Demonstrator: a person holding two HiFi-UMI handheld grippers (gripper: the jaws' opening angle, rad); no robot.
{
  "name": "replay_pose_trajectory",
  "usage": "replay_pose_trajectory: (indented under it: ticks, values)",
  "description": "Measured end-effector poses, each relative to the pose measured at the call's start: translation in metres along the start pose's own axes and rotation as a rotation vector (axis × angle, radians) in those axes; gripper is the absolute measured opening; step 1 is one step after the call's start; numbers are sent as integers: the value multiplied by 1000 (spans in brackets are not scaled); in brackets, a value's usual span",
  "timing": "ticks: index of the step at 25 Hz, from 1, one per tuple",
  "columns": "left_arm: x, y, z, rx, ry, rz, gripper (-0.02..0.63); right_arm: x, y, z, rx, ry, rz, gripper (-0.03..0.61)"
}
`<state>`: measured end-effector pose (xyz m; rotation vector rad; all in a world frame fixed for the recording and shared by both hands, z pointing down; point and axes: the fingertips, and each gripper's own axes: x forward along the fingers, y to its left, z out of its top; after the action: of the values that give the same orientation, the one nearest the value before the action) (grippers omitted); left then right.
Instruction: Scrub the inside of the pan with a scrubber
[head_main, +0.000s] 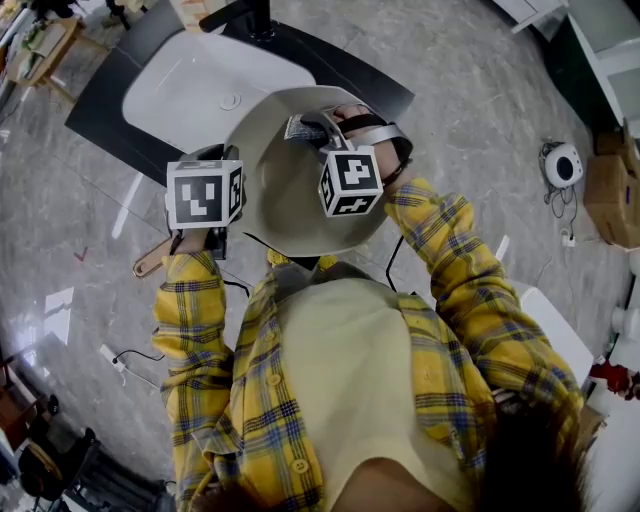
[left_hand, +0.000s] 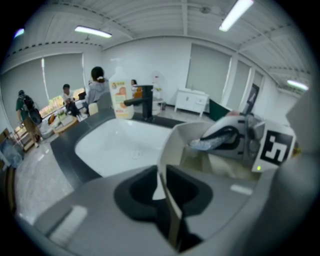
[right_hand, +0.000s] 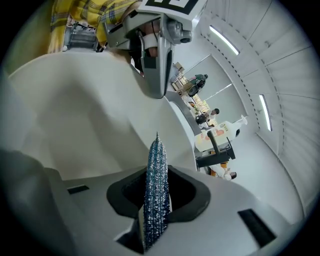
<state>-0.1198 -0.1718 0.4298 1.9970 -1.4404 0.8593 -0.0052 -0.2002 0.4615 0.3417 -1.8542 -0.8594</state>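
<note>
Your left gripper (left_hand: 162, 186): clenched on rim of round cream pan (head_main: 275, 195), 9 o'clock | right gripper (right_hand: 157, 195): grasping silvery mesh scrubber (right_hand: 156, 160) inside

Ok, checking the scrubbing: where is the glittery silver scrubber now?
The scrubber sits mid head view, clamped in the right gripper inside the beige pan by the white sink.

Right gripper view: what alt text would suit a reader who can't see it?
A glittery blue-silver scrubber stands edge-on, clamped in the right tool, facing the pale inside of a pan. Above, the left tool grips its rim.
</note>
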Motion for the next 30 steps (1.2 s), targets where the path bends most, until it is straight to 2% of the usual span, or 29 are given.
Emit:
replay_pose_trajectory:
  ticks: [6,18,25,30]
  values:
    - [-1,0,0,-8,2,2,58,6,6,-4,102,-2,44,84]
    - [1,1,0,-6,3,3,58,3,30,-3,237,-16,214,84]
    - [0,3,0,-7,2,3,58,-6,37,7,342,-81,311,84]
    - [0,2,0,-7,2,2,58,-14,46,18,350,-151,397,84]
